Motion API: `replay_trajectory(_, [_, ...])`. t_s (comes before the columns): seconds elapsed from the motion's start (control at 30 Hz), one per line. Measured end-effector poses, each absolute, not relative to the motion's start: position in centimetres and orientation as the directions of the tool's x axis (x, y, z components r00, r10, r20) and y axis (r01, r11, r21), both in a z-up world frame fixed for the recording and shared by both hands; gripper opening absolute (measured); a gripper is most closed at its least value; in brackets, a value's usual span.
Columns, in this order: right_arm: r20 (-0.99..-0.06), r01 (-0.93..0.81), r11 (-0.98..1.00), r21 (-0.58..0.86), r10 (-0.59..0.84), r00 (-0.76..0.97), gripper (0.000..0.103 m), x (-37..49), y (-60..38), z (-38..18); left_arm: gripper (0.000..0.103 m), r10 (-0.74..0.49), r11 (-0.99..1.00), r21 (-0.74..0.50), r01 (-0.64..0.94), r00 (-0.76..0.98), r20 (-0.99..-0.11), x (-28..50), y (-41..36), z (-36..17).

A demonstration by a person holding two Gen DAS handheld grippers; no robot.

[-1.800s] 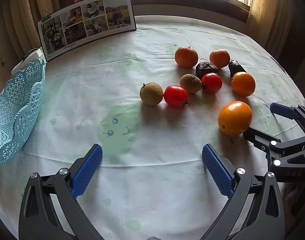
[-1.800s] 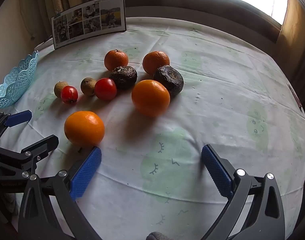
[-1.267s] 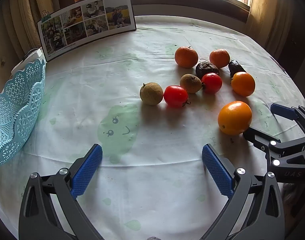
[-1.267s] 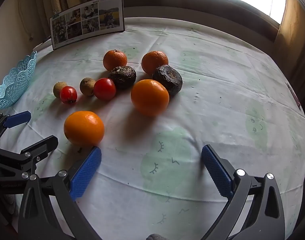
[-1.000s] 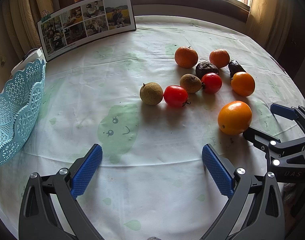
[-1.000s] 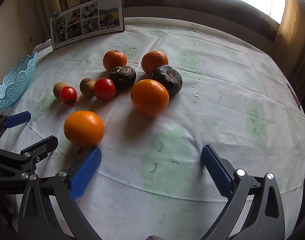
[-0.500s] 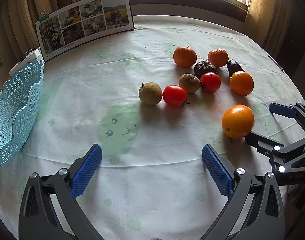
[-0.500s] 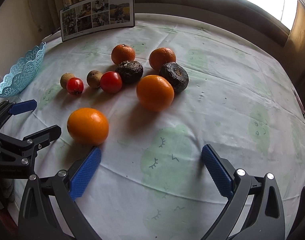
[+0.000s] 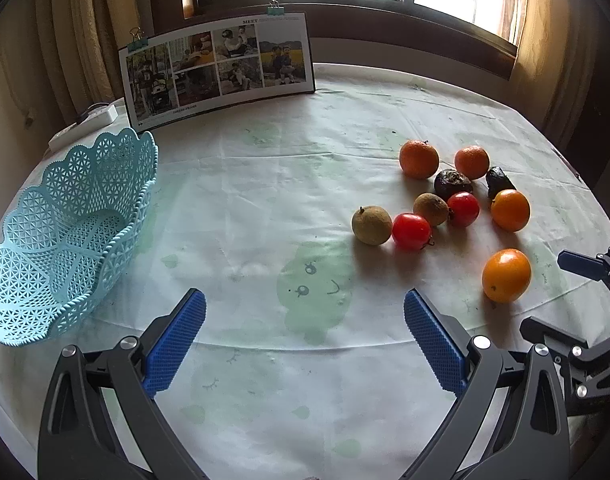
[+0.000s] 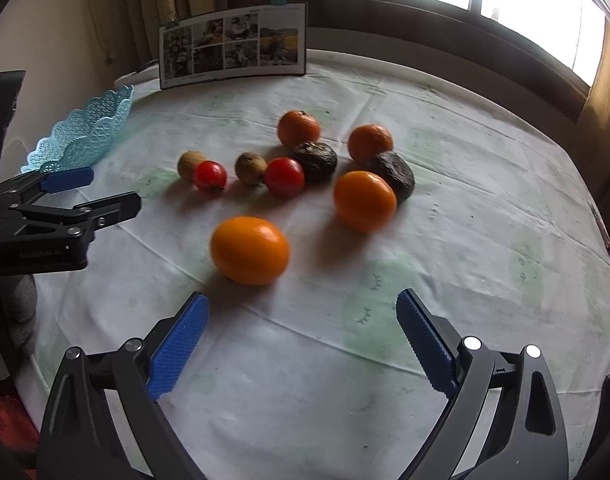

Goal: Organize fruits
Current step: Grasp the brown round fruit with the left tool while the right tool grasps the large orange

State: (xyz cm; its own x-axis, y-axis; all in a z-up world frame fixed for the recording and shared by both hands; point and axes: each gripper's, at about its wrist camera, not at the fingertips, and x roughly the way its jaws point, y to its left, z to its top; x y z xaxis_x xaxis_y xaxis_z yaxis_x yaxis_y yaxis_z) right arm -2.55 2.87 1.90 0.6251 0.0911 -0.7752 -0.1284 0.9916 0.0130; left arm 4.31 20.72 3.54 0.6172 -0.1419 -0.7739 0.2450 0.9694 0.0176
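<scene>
Curtains and a bright window close off the top of both views, above a round table (image 9: 265,184) under a pale green-printed cloth. At far left of the left wrist view a light blue lattice basket (image 9: 65,232) sits on the cloth, holding nothing visible. Behind it, upper left of centre, a photo board (image 9: 219,68) stands propped upright with two binder clips on its top edge. Low in that frame the left gripper (image 9: 305,344) hangs over bare cloth with its blue pads spread wide, nothing between them.

Right of centre lie the fruits: a brownish round fruit (image 9: 371,225) touching a red tomato (image 9: 411,231), then another brown fruit (image 9: 431,209) and a second tomato (image 9: 463,209), two tangerines (image 9: 419,159) behind, two dark wrinkled fruits (image 9: 453,183), and an orange (image 9: 510,210). Nearer, apart from the group, sits a second orange, the nearest orange (image 10: 249,250).

In the right wrist view the right gripper (image 10: 303,336) is also spread wide and empty, low in the frame, with that nearest orange just beyond its left pad.
</scene>
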Motion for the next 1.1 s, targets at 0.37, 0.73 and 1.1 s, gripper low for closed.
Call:
replay_trajectory(0.37, [-0.780,-0.148,0.985,0.087,0.160,0.605,0.055,0.0,4.4,1.1,0.101,-0.122,0.975,0.025,0.221,0.625,-0.771,5.5,20.5,3.6])
replay_trajectory(0.73, [-0.745,-0.142,0.980,0.141,0.200,0.636,0.046,-0.2,3.2,1.6,0.078,-0.161,0.957,0.028,0.288,0.612,-0.775,8.1,18.6,3.3])
replay_trajectory(1.1, [-0.744,-0.168,0.962,0.215,0.272,0.610,0.046,-0.2,2.8,0.9,0.065,-0.225,0.940,-0.030,0.339,0.552,-0.803,10.0,17.3,2.5])
